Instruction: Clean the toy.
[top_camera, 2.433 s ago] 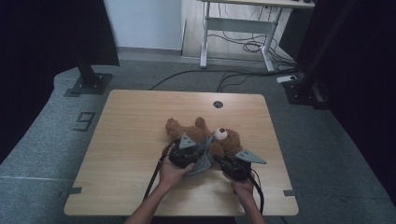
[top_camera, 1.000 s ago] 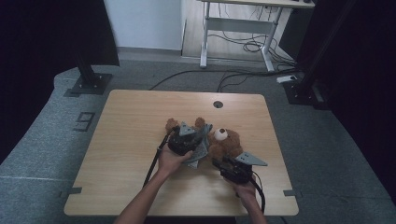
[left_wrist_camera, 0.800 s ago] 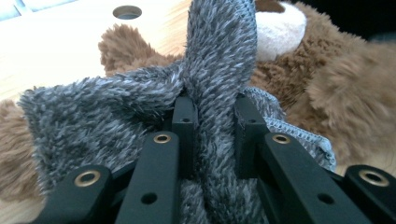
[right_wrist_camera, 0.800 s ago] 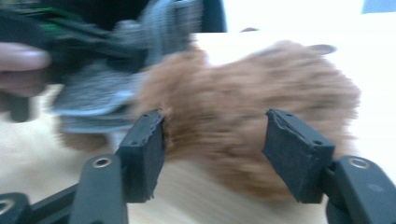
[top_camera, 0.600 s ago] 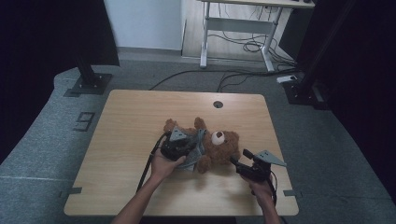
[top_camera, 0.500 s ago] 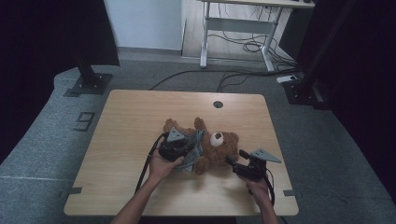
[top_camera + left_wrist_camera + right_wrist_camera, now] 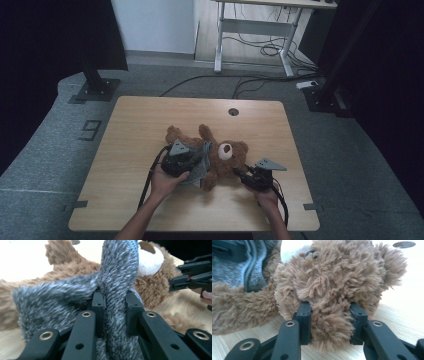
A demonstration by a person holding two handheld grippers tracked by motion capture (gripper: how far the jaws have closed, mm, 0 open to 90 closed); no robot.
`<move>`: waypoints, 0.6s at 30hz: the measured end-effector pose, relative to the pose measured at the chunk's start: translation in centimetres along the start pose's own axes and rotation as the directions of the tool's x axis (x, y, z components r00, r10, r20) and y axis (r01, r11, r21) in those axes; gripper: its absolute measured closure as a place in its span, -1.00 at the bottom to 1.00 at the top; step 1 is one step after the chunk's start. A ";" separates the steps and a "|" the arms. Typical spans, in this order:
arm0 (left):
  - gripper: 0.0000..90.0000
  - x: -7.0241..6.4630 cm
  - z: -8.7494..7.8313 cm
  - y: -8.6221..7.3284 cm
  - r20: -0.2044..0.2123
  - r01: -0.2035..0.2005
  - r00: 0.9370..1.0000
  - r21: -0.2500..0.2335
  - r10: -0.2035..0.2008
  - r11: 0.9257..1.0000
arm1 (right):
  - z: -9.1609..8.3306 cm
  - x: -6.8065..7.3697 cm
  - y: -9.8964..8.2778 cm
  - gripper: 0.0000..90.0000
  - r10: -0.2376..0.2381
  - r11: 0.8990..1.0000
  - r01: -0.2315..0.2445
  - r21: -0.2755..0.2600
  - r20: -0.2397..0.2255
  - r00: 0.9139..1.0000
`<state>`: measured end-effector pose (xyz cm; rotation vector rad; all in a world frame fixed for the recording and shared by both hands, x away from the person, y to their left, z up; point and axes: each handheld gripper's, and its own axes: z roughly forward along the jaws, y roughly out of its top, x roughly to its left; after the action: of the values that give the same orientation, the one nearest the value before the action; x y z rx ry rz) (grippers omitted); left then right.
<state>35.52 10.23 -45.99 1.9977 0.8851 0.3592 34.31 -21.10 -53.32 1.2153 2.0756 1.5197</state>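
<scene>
Left gripper [image 7: 112, 305] clamps grey jacket [image 7: 75, 292]; right gripper [image 7: 329, 317], jaws just closing, pinches teddy bear [image 7: 220, 155] ear; bare table [image 7: 150, 120] beyond bear.

We are reading a single mark: the digit "9" [image 7: 90, 130], taped on the grey floor mat [image 7: 45, 150] left of the table.
</scene>
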 end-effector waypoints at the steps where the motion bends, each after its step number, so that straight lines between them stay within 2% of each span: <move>1: 0.63 -0.1 -0.3 0.4 -0.002 -0.003 1.000 -0.014 0.003 1.000 | 0.0 -0.1 0.0 0.38 0.005 1.000 -0.005 0.001 0.000 1.000; 5: 0.63 -1.3 -0.5 2.8 0.016 -0.030 0.999 -0.058 0.031 0.998 | -0.1 -0.3 0.0 0.39 0.014 1.000 -0.014 -0.002 -0.002 1.000; 8: 0.63 -2.9 0.5 4.5 0.049 -0.056 0.997 -0.066 0.060 0.996 | -0.1 -0.3 0.0 0.39 0.019 1.000 -0.019 -0.008 0.000 1.000; 10: 0.63 -4.1 1.7 5.2 0.076 -0.080 0.994 -0.048 0.084 0.996 | -0.1 -0.3 0.0 0.40 0.027 1.000 -0.027 -0.014 0.003 1.000; 12: 0.63 -5.3 3.1 5.1 0.100 -0.099 0.990 -0.017 0.100 0.995 | -0.2 -0.5 0.0 0.42 0.050 0.998 -0.050 -0.024 0.000 0.999; 14: 0.63 -6.3 4.6 4.3 0.118 -0.121 0.986 0.025 0.117 0.992 | -0.1 -0.7 0.1 0.44 0.077 0.996 -0.078 -0.038 -0.008 0.997; 16: 0.63 -6.9 5.9 2.9 0.129 -0.133 0.984 0.070 0.123 0.989 | -0.1 -0.9 0.1 0.46 0.103 0.993 -0.104 -0.046 -0.018 0.994; 18: 0.63 -6.8 6.7 1.7 0.136 -0.126 0.984 0.094 0.113 0.988 | -0.1 -1.0 0.1 0.48 0.120 0.992 -0.121 -0.047 -0.024 0.993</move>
<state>35.21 0.63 -47.76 2.1485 0.7160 0.2509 34.90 -21.98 -53.41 1.3333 1.9983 1.6324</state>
